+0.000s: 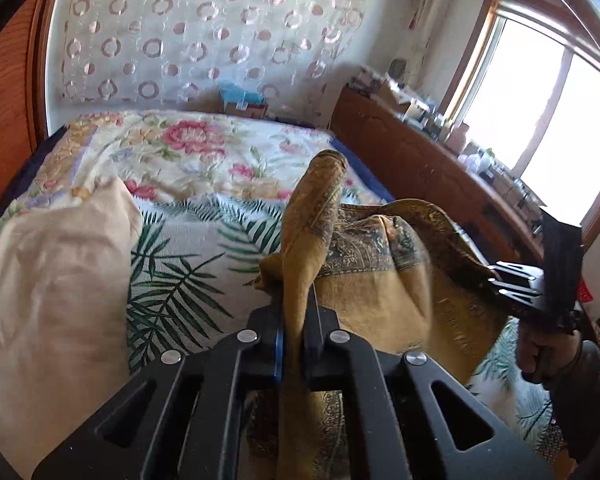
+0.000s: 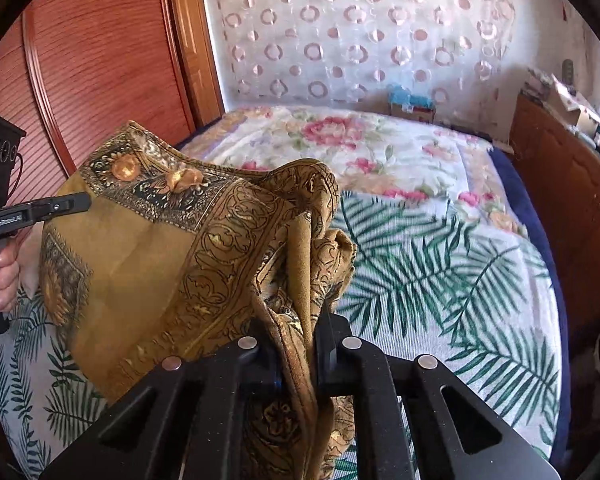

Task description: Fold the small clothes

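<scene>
Scarf [image 1: 364, 288], mustard with a paisley border, hangs above the palm-print bedspread [image 1: 180, 264]; from the left wrist my left gripper [image 1: 296, 316] is clamped on one bunched corner, lifting it clear so it can spread. From the right wrist my right gripper [image 2: 300, 344] pinches the opposite edge; the cloth [image 2: 148, 264] sags between the two, ready to be laid flat for folding.

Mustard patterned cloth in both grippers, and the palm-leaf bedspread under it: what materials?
Mustard patterned cloth: looks like thin woven fabric, slight sheen, draping in soft folds; possibly silk-like or synthetic. Palm-leaf bedspread: thicker matte textile with a fine ribbed texture, likely cotton or a blend.
</scene>
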Demonstrator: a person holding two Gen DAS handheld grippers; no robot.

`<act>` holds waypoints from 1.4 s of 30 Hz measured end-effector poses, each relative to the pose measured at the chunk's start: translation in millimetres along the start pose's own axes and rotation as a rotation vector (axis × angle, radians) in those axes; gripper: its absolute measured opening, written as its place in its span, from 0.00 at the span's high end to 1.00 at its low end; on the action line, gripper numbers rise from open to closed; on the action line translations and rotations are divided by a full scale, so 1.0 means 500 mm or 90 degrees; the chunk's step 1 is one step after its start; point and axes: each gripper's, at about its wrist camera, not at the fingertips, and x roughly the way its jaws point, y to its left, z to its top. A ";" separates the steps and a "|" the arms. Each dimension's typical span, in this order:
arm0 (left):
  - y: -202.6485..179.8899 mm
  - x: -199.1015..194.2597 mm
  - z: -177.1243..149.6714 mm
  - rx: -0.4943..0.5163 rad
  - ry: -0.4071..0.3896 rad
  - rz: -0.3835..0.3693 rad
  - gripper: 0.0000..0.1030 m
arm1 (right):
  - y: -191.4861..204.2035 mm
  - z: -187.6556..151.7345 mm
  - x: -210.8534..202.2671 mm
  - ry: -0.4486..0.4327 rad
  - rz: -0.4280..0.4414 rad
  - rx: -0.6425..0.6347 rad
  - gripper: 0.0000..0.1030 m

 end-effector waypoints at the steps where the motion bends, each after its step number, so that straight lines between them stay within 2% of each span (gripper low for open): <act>1: -0.008 -0.023 -0.001 0.000 -0.018 0.000 0.93 | 0.005 0.003 -0.011 -0.014 0.001 -0.006 0.90; 4: -0.019 -0.091 -0.002 -0.009 -0.070 0.000 0.93 | 0.034 0.020 -0.042 -0.056 0.014 -0.030 0.91; 8: -0.002 -0.173 -0.003 -0.028 -0.131 0.028 0.93 | 0.086 0.066 -0.068 -0.103 0.036 -0.074 0.91; 15: 0.086 -0.285 -0.046 -0.089 -0.207 0.143 0.93 | 0.227 0.191 -0.036 -0.142 0.096 -0.191 0.91; 19: 0.168 -0.302 -0.095 -0.166 -0.205 0.180 0.94 | 0.346 0.261 0.023 -0.148 0.116 -0.256 0.91; 24: 0.236 -0.293 -0.175 -0.251 -0.191 0.212 0.94 | 0.493 0.310 0.112 -0.147 0.139 -0.336 0.91; 27: 0.252 -0.285 -0.196 -0.271 -0.190 0.222 0.94 | 0.542 0.336 0.163 -0.144 0.146 -0.367 0.91; 28: 0.252 -0.284 -0.203 -0.275 -0.192 0.225 0.94 | 0.533 0.360 0.200 -0.140 0.153 -0.371 0.91; 31: 0.255 -0.285 -0.223 -0.278 -0.195 0.236 0.94 | 0.569 0.384 0.247 -0.130 0.166 -0.391 0.91; 35: 0.253 -0.276 -0.233 -0.271 -0.181 0.259 0.93 | 0.555 0.400 0.292 -0.085 0.183 -0.380 0.88; 38: 0.253 -0.289 -0.249 -0.266 -0.174 0.268 0.93 | 0.551 0.427 0.322 -0.051 0.197 -0.330 0.74; 39: 0.251 -0.295 -0.248 -0.263 -0.173 0.266 0.93 | 0.540 0.431 0.326 -0.050 0.193 -0.315 0.67; 42: 0.251 -0.303 -0.242 -0.248 -0.173 0.277 0.85 | 0.521 0.433 0.327 -0.080 0.184 -0.292 0.55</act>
